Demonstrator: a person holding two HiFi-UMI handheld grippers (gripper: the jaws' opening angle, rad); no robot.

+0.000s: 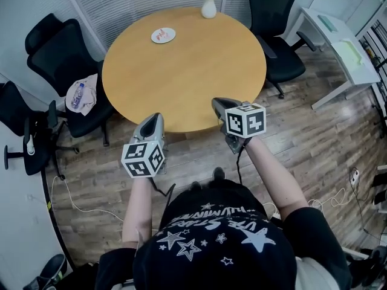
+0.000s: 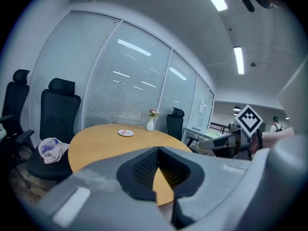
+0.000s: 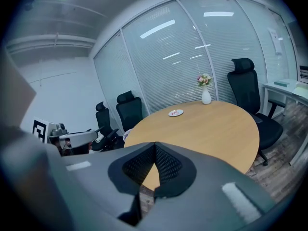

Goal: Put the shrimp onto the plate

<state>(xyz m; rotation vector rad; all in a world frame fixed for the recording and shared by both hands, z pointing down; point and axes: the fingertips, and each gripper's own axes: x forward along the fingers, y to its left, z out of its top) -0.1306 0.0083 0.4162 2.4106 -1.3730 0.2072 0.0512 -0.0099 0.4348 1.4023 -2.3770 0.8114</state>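
Left gripper [image 1: 157, 116] and right gripper [image 1: 215, 101] hover side by side at table [image 1: 181, 71] edge; fingers [image 2: 142, 169] closed, empty

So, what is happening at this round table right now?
A person stands at the near edge of a round wooden table, holding one claw in each hand. The left claw and the right claw are both shut and empty, hovering over that near edge. Across the table, a white plate with small pinkish pieces on it sits near a vase of flowers. Nothing is being handled.
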